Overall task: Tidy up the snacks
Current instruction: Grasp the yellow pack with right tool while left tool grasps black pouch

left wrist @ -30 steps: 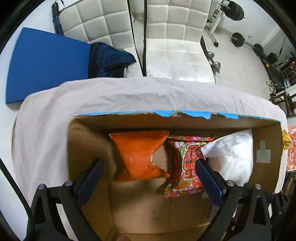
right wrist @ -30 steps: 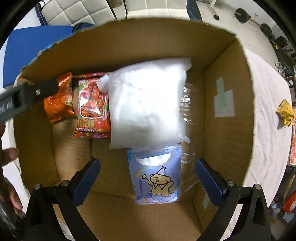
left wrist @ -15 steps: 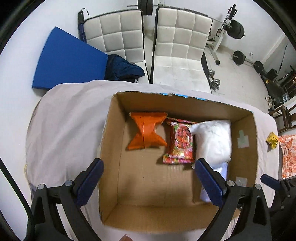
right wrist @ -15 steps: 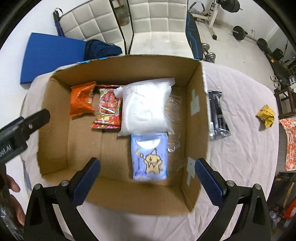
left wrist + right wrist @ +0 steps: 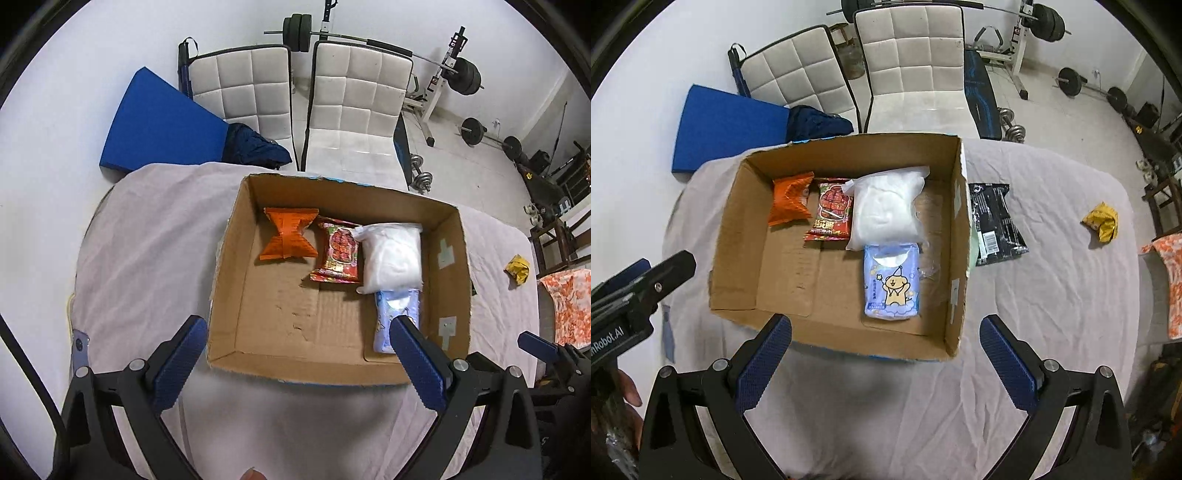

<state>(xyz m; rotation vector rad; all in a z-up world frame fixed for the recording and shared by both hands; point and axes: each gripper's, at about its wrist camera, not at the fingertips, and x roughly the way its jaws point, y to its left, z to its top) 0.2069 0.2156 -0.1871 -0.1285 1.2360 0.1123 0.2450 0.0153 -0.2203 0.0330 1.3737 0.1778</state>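
Observation:
An open cardboard box (image 5: 735, 258) (image 5: 229, 295) stands on the cloth-covered table. Inside lie an orange packet (image 5: 788, 203) (image 5: 288, 240), a red snack bag (image 5: 833, 212) (image 5: 338, 254), a white bag (image 5: 886, 210) (image 5: 391, 258) and a blue pack with a cartoon dog (image 5: 892, 280) (image 5: 393, 314). A black packet (image 5: 995, 225) lies on the cloth right of the box. A yellow wrapper (image 5: 1102, 221) (image 5: 518, 268) sits further right. My left gripper (image 5: 295, 365) and right gripper (image 5: 886, 362) are both open and empty, held above the box's near edge.
Two white padded chairs (image 5: 912, 62) stand behind the table, with a blue mat (image 5: 724, 129) and dark cloth on the floor. Weights and a bench fill the back right. An orange patterned cloth (image 5: 1167, 280) hangs at the right edge.
Both grippers have pulled up and back out of the box, so the whole box and table now show. The packets inside have stayed put.

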